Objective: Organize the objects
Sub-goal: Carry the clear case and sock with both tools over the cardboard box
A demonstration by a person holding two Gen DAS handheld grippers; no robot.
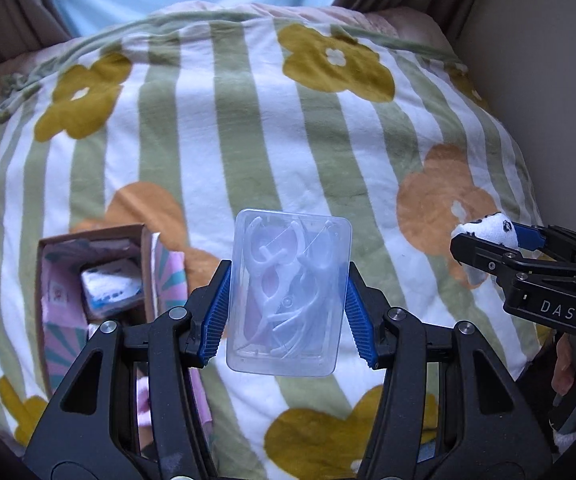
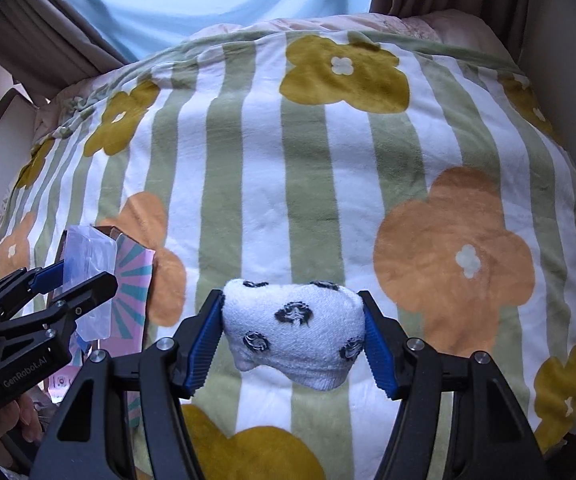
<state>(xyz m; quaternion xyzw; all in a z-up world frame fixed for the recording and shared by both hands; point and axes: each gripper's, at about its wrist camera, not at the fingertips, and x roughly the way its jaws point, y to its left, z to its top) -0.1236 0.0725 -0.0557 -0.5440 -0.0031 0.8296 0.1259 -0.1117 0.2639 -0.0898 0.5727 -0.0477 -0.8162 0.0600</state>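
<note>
My left gripper point(image 1: 286, 304) is shut on a clear plastic case of white floss picks point(image 1: 288, 292) and holds it above the blanket, just right of an open cardboard box point(image 1: 44, 280). The case also shows in the right wrist view point(image 2: 88, 276), with the left gripper point(image 2: 84, 276) around it. My right gripper point(image 2: 294, 336) is shut on a rolled white sock with dark patterns point(image 2: 294, 332), held above the blanket. The right gripper point(image 1: 484, 240) and the sock point(image 1: 484, 228) also show at the right of the left wrist view.
A striped blanket with yellow and orange flowers point(image 1: 248, 140) covers the bed. The box has a pink patterned flap point(image 2: 132, 292) and holds a white and blue packet point(image 1: 112, 288). A wall point(image 1: 548, 60) runs along the right; curtains point(image 1: 4, 8) hang behind.
</note>
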